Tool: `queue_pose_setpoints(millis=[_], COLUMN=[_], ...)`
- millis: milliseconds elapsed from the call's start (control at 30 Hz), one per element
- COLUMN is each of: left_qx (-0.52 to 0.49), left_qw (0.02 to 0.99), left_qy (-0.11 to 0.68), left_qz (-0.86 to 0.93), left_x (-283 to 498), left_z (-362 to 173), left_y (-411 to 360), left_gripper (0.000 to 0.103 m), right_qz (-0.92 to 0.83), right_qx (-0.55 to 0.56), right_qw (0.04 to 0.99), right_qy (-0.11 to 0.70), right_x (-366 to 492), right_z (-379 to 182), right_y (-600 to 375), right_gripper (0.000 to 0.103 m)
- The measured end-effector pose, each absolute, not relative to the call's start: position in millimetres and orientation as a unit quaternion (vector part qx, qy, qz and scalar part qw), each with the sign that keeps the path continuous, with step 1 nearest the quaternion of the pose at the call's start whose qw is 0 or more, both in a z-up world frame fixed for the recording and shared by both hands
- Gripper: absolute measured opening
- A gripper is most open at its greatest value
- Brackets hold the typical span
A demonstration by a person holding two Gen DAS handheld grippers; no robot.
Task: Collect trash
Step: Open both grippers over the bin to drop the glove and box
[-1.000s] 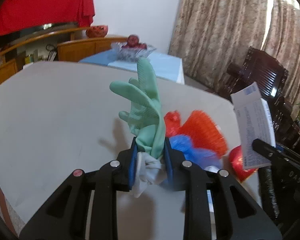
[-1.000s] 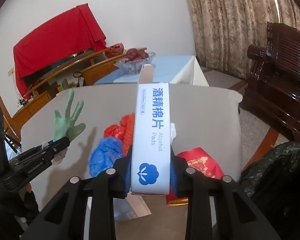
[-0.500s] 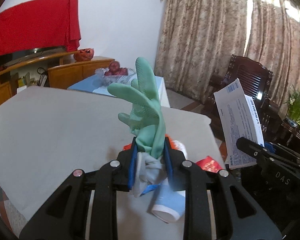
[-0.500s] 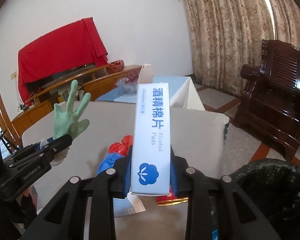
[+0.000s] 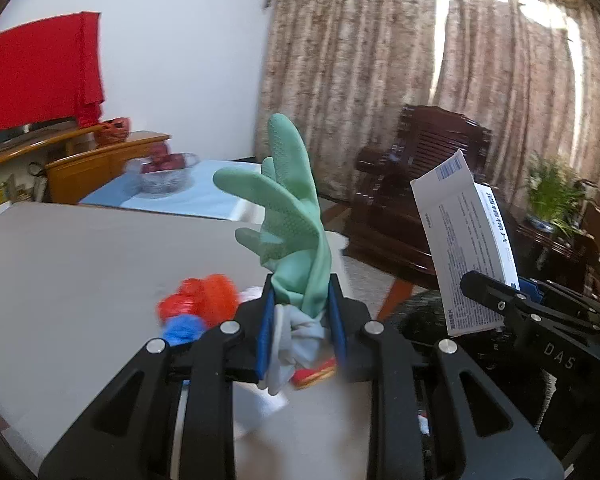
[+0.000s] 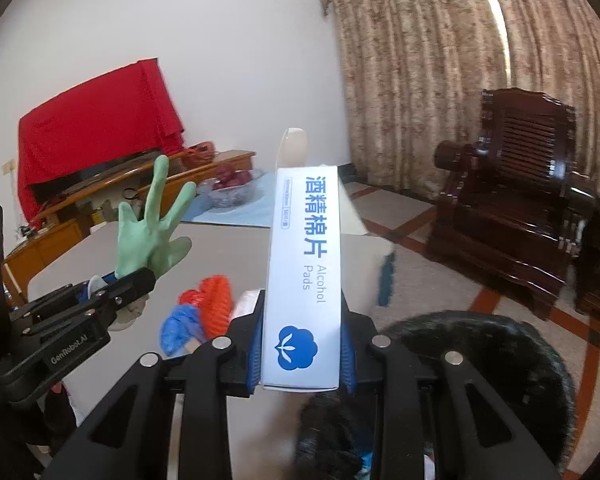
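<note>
My left gripper (image 5: pixel 300 320) is shut on a green rubber glove (image 5: pixel 292 220) whose fingers stand upright above the jaws; its pale cuff hangs below. From the right wrist view the same glove (image 6: pixel 152 232) shows at the left, held over the grey table (image 6: pixel 228 252). My right gripper (image 6: pixel 302 344) is shut on a white alcohol pads box (image 6: pixel 304 264), held upright near the table's right end. That box (image 5: pixel 464 240) also appears at the right of the left wrist view. A bin lined with a black bag (image 6: pixel 480 364) sits just below and right of the box.
Red and blue crumpled bags (image 6: pixel 200 312) and a red packet (image 5: pixel 312 376) lie on the table (image 5: pixel 80 272). A dark wooden armchair (image 6: pixel 512 184) stands beyond the bin by the curtains (image 6: pixel 440 60). A blue-covered side table with a fruit bowl (image 5: pixel 164 172) stands behind.
Both grippers have risen and swung right, toward the table's right end and the black bin, each carrying its item. The bin has come into view under the box.
</note>
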State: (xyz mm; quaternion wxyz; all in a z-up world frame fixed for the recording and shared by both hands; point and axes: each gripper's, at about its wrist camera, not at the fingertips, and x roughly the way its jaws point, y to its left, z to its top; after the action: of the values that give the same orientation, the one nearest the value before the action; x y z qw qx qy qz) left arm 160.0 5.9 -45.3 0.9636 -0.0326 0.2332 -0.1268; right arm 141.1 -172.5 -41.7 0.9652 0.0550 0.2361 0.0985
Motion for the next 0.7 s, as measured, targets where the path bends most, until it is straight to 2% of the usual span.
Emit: queue_pose_setpoints(millis=[700], left_qx=[-0.007], left_qw=[0.92], left_qy=[0.279], left_qz=[-0.275], left_x=[170], left_z=[-107], left_y=[-143], left_gripper=[0.024], right_qz=[-0.043], right_qx=[0.085], right_qw=[0.955], right_qy=[0.281], right_x=[107], right_z=[-82], right_y=[-302], right_gripper=[0.03])
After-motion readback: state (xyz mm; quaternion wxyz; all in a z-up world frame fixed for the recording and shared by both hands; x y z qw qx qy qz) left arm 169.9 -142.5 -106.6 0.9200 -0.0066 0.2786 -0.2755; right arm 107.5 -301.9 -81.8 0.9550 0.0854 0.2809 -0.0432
